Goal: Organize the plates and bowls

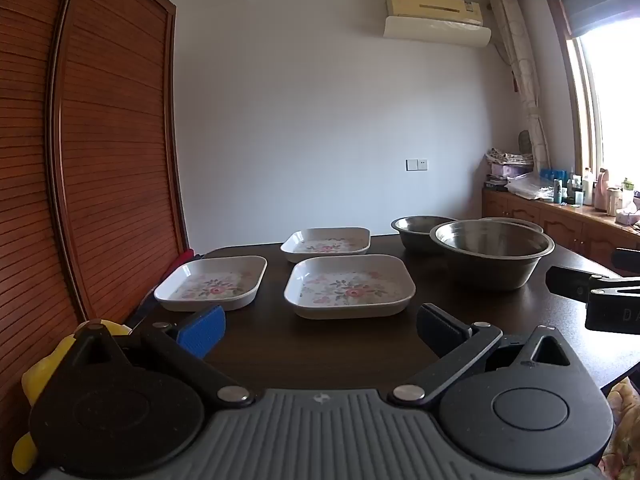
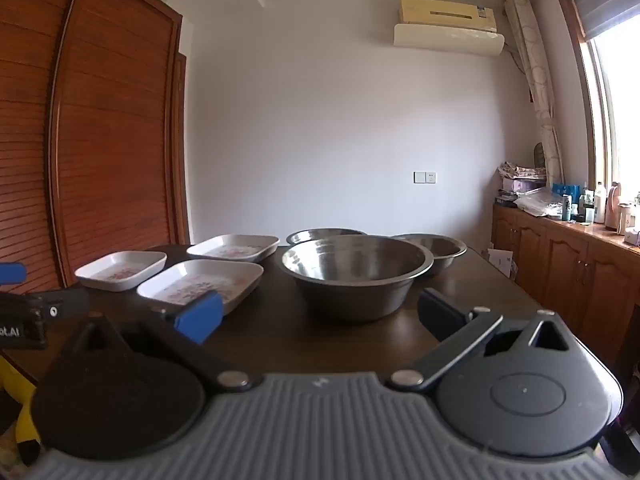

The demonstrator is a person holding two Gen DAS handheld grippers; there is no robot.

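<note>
Three square floral plates and three steel bowls are sitting on a dark wooden table point(image 1: 500, 312). The plates are occupying the left half: the near-left plate point(image 1: 211, 283) is lying close to the table's left edge, the near-centre plate point(image 1: 349, 285) is sitting just right of it with a bare strip between, and the far plate point(image 1: 326, 243) is lying behind that gap. None of the three is touching another.

The bowls are grouping on the right half. The large near bowl point(image 2: 357, 274) is standing in front; the far-left bowl point(image 2: 325, 235) and the far-right bowl point(image 2: 434, 249) are showing behind it, partly hidden. Whether their rims are touching cannot be told.

The left gripper point(image 1: 320, 326) is hovering over the near edge, facing the near-centre plate, its jaws spread wide and holding nothing. The right gripper point(image 2: 320, 316) is hovering likewise before the large near bowl — jaws wide, nothing between them.

Open room is lying along the near band of tabletop, between the grippers and the dishes, and in the lane separating plates from bowls. A louvred wooden wardrobe point(image 1: 112, 140) is standing hard by the table's left side; a low cabinet point(image 2: 568, 252) is running along the right wall, well apart from the table.
</note>
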